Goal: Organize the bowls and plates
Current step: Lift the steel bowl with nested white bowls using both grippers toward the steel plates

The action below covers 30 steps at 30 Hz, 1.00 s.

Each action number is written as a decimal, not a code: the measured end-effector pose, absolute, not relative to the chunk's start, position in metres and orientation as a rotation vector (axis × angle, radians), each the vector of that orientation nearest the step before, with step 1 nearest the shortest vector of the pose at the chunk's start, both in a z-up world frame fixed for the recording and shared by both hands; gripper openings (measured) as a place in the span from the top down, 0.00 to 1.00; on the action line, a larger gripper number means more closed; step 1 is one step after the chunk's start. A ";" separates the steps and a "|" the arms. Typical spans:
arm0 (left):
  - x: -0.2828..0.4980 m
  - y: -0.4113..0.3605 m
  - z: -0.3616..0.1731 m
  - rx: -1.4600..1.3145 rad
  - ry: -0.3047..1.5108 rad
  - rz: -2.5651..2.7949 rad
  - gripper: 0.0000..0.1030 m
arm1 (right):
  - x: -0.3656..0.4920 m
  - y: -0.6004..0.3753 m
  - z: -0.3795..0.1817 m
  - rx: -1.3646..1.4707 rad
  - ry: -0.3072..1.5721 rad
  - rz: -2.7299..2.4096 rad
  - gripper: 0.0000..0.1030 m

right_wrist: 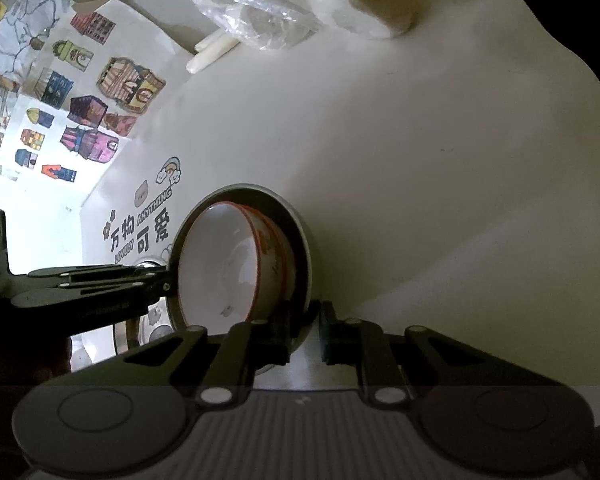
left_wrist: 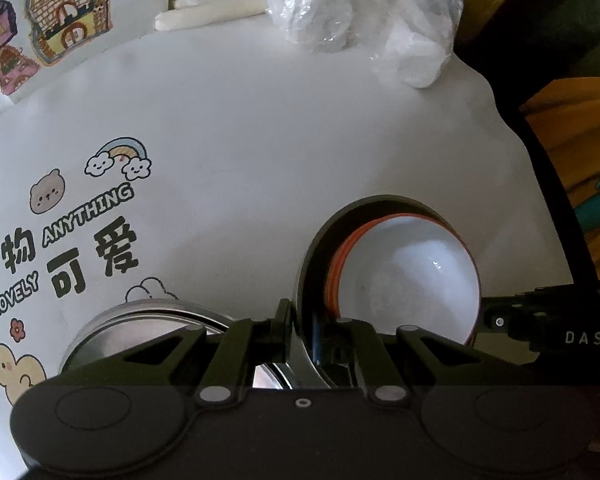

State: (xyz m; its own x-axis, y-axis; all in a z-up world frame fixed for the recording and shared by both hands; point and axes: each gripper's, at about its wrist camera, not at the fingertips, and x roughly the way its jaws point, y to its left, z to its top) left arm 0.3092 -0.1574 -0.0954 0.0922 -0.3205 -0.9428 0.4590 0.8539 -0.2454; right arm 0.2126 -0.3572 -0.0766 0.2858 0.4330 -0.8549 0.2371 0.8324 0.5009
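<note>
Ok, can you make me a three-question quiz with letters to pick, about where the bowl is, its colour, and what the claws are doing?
1. Where is the white bowl?
A. inside the metal bowl
B. under the plastic bag
C. on the floor

2. What colour is its rim?
A. blue
B. orange
C. green

3. What are the left claw and right claw doing?
A. wide open
B. pinching the metal bowl's rim
C. holding a spoon

Answers: 1 A, the metal wall rings it. 2 B, an orange band shows. 3 B, both clamp opposite rim edges.
</note>
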 end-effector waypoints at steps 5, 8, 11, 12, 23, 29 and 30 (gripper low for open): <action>0.308 -0.158 -0.093 0.101 1.355 -0.586 0.93 | 0.210 -0.360 -0.072 0.613 1.291 0.137 0.86; 0.308 -0.160 -0.089 0.091 1.349 -0.590 0.93 | 0.208 -0.360 -0.069 0.609 1.284 0.133 0.86; 0.307 -0.161 -0.085 0.083 1.342 -0.597 0.93 | 0.207 -0.362 -0.066 0.609 1.277 0.129 0.86; 0.308 -0.161 -0.084 0.081 1.339 -0.599 0.93 | 0.206 -0.363 -0.064 0.608 1.275 0.129 0.86; 0.301 -0.154 -0.072 0.052 1.310 -0.605 0.93 | 0.205 -0.363 -0.055 0.591 1.259 0.139 0.85; 0.300 -0.143 -0.067 0.030 1.297 -0.592 0.93 | 0.208 -0.358 -0.049 0.568 1.255 0.163 0.85; 0.300 -0.141 -0.066 0.027 1.295 -0.589 0.93 | 0.208 -0.356 -0.048 0.563 1.255 0.168 0.85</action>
State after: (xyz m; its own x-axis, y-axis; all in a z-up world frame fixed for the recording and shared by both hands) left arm 0.3001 -0.1409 -0.0658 0.1472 -0.3948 -0.9069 0.4240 0.8536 -0.3028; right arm 0.2085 -0.3565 -0.0484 0.3191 0.4192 -0.8500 0.1815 0.8532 0.4889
